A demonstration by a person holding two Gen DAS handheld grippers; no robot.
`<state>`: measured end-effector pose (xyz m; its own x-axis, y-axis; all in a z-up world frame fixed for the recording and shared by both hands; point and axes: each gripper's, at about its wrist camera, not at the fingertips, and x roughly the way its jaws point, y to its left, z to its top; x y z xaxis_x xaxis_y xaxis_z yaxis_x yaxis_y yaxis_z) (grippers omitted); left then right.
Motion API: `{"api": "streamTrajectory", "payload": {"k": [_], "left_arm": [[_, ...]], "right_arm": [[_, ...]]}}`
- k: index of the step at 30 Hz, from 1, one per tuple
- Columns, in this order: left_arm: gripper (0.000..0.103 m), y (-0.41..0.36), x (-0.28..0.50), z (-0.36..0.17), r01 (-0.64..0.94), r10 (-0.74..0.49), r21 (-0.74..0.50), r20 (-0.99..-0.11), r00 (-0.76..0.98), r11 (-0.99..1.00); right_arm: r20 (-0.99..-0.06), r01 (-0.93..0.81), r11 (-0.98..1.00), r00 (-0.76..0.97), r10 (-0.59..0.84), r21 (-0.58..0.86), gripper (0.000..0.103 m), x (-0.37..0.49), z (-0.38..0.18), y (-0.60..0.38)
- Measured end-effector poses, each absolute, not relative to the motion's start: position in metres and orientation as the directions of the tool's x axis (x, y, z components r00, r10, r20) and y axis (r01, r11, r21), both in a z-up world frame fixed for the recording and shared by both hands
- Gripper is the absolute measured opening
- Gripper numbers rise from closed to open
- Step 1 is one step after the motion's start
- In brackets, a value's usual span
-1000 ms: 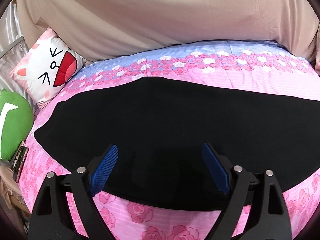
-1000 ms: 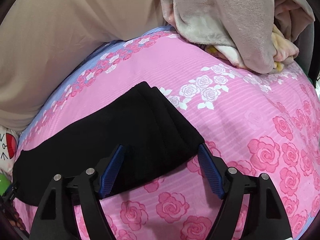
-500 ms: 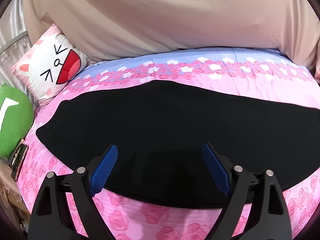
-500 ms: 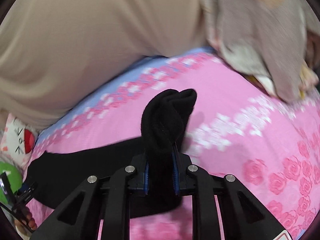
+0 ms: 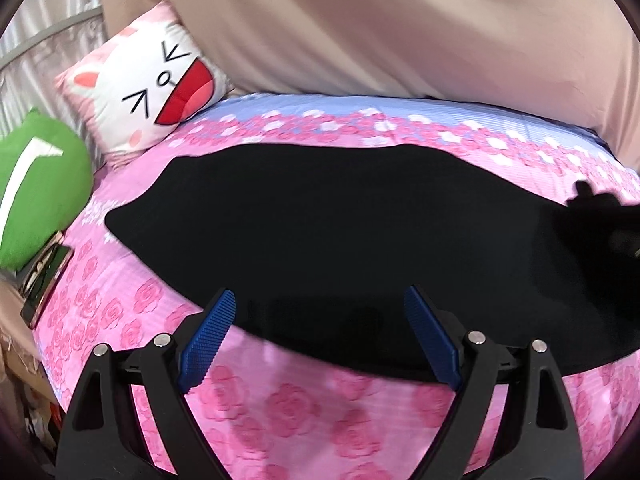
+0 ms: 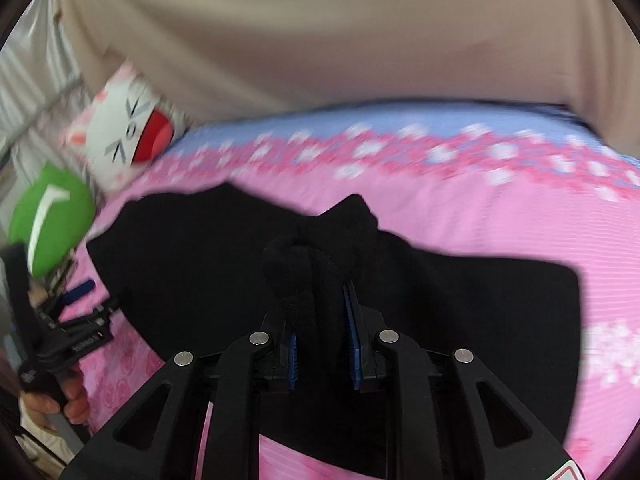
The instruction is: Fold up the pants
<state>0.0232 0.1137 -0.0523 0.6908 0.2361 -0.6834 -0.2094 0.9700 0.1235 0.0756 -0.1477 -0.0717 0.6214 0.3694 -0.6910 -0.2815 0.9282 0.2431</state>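
Black pants (image 5: 328, 232) lie flat across a pink rose-patterned bed sheet (image 5: 280, 404). My left gripper (image 5: 320, 336) is open, its blue pads (image 5: 208, 332) hovering over the pants' near edge. My right gripper (image 6: 322, 344) is shut on the bunched leg end of the pants (image 6: 316, 256), lifted above the rest of the pants (image 6: 480, 300). It shows as a dark shape at the right edge of the left wrist view (image 5: 600, 216). The left gripper shows at the left of the right wrist view (image 6: 76, 332).
A white cat-face pillow (image 5: 148, 80) and a green cushion (image 5: 36, 196) sit at the bed's left end. A phone-like object (image 5: 44, 276) lies at the left edge. A beige curtain (image 5: 400, 28) hangs behind the bed.
My right gripper closed on the leg end, lifted it and carried it left over the pants. My left gripper stayed open and shifted slightly.
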Motion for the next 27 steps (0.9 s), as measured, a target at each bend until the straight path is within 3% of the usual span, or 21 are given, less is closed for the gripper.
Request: {"api": "streamTrajectory", "payload": {"k": [3,4,5,9,14,17,23,26,27], "left_arm": [[0.084,0.126,0.021,-0.055,-0.224,0.234,0.106,-0.690,0.685,0.969],[0.084,0.128,0.021,-0.056,-0.224,0.231,0.102,-0.692,0.684,0.969],[0.084,0.130,0.020,-0.056,-0.224,0.229,0.099,-0.692,0.684,0.969],[0.084,0.135,0.020,-0.056,-0.226,0.221,0.084,-0.692,0.687,0.970],[0.085,0.127,0.025,-0.056,-0.218,0.195,0.056,-0.696,0.691,0.974],[0.085,0.112,0.027,-0.055,-0.191,0.170,0.049,-0.697,0.696,0.980],[0.085,0.074,0.025,-0.050,-0.124,0.147,0.083,-0.691,0.708,0.989],[0.086,0.065,0.022,-0.049,-0.112,0.152,0.103,-0.688,0.709,0.988],[0.086,0.064,0.021,-0.049,-0.113,0.156,0.107,-0.689,0.708,0.988]], "right_arm": [[-0.752,-0.317,0.938,0.581,0.311,0.144,0.031,0.079,-0.101,-0.112],[-0.746,-0.320,0.940,0.598,0.295,0.116,0.044,0.075,-0.104,-0.108],[-0.734,-0.341,0.935,0.609,0.301,0.101,0.050,0.066,-0.102,-0.104],[-0.684,-0.344,0.933,0.656,0.319,0.106,0.065,0.027,-0.066,-0.130],[-0.672,-0.095,0.987,0.723,0.157,0.129,0.067,-0.009,-0.053,-0.230],[-0.720,0.061,0.973,0.683,0.121,0.222,0.067,-0.014,-0.080,-0.285],[-0.675,0.068,0.859,0.651,0.347,0.508,0.064,-0.001,-0.122,-0.314],[-0.642,0.045,0.812,0.638,0.425,0.582,0.045,0.006,-0.135,-0.303],[-0.648,0.041,0.830,0.646,0.403,0.557,0.029,0.005,-0.134,-0.298]]}}
